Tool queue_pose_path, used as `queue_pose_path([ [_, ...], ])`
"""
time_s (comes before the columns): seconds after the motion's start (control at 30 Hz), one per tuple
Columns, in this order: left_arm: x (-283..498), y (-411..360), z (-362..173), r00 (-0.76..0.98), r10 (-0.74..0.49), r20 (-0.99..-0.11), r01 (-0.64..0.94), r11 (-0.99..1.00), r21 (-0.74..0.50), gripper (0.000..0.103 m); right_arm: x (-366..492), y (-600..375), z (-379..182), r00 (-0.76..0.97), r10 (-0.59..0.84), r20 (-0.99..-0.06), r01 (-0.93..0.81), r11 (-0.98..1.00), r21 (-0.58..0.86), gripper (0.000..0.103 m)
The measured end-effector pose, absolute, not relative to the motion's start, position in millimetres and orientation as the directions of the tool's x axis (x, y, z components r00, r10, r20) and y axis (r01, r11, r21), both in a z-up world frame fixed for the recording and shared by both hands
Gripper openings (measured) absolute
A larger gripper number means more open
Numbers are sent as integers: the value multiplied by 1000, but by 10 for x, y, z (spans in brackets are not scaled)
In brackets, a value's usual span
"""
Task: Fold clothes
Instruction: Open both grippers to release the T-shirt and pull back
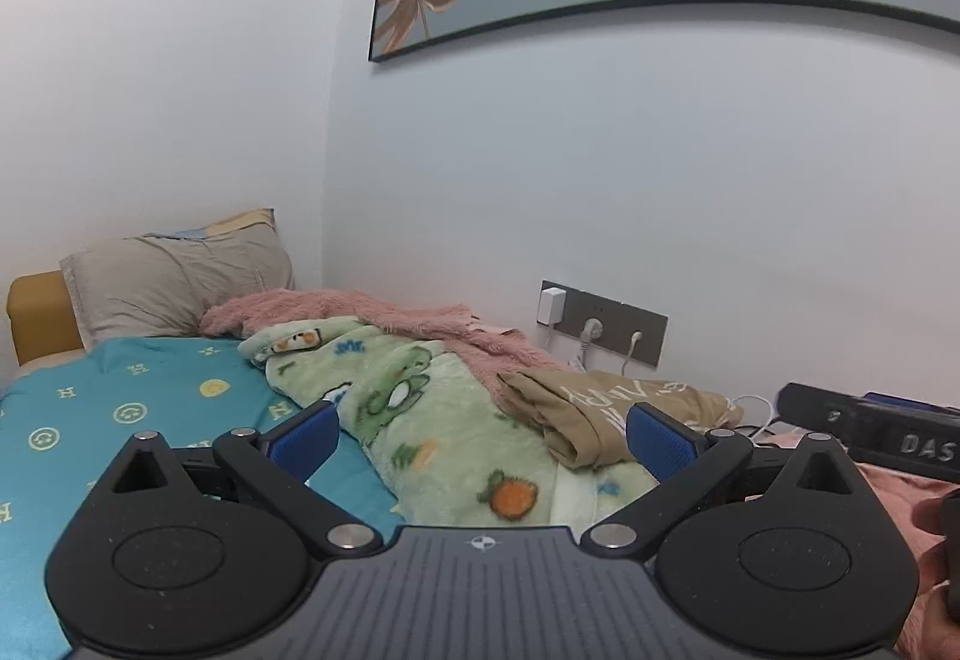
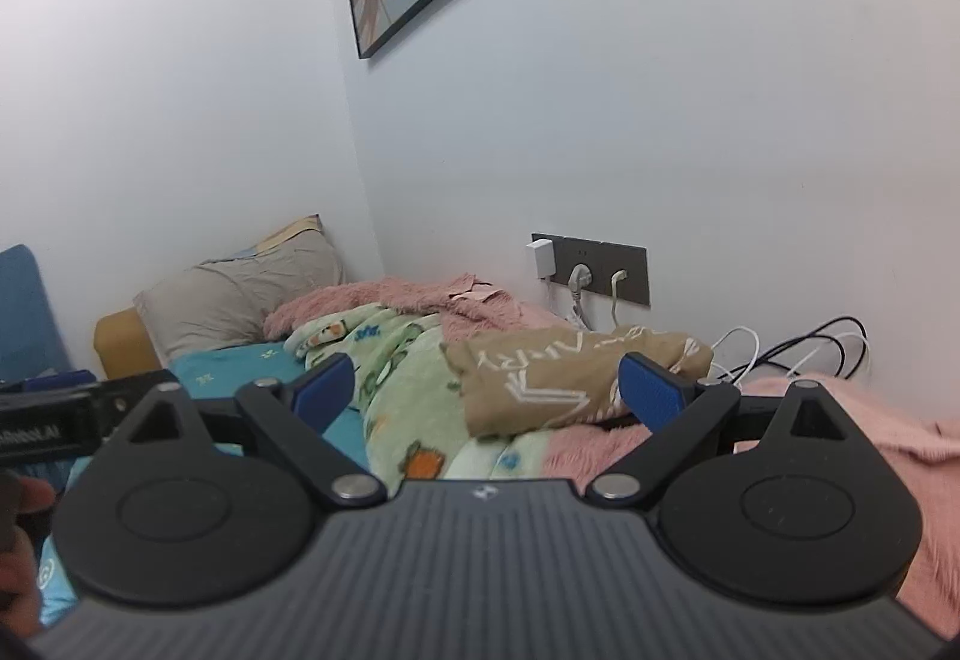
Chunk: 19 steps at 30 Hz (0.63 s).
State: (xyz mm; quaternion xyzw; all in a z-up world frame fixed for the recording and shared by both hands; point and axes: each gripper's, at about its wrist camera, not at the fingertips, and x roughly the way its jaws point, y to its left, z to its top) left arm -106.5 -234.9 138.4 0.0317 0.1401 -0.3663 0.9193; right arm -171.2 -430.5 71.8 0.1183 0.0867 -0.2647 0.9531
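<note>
A tan garment with white lettering [image 1: 606, 414] lies folded in a bundle on the green cartoon blanket [image 1: 432, 420] near the wall. It also shows in the right wrist view [image 2: 564, 378]. My left gripper [image 1: 480, 438] is open and empty, held above the bed short of the garment. My right gripper [image 2: 489, 390] is open and empty too, with the garment just beyond its blue pads [image 2: 654, 396]. The right gripper's body [image 1: 876, 432] shows at the right edge of the left wrist view.
A teal sheet [image 1: 120, 408] covers the bed. A pink fuzzy blanket [image 2: 840, 432] lies along the wall side. A grey pillow [image 1: 174, 288] rests at the head. A socket panel with plugs [image 2: 594, 270] and loose cables [image 2: 798, 348] sit behind the garment.
</note>
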Motion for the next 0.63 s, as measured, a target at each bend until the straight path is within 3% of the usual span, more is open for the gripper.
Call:
queue_pose_path([
  [0.63,-1446,-2140,1294,702,-659,-270,676,736,-39,103,-1901,-3869,641,822,-520,-233,550,831,82,96],
])
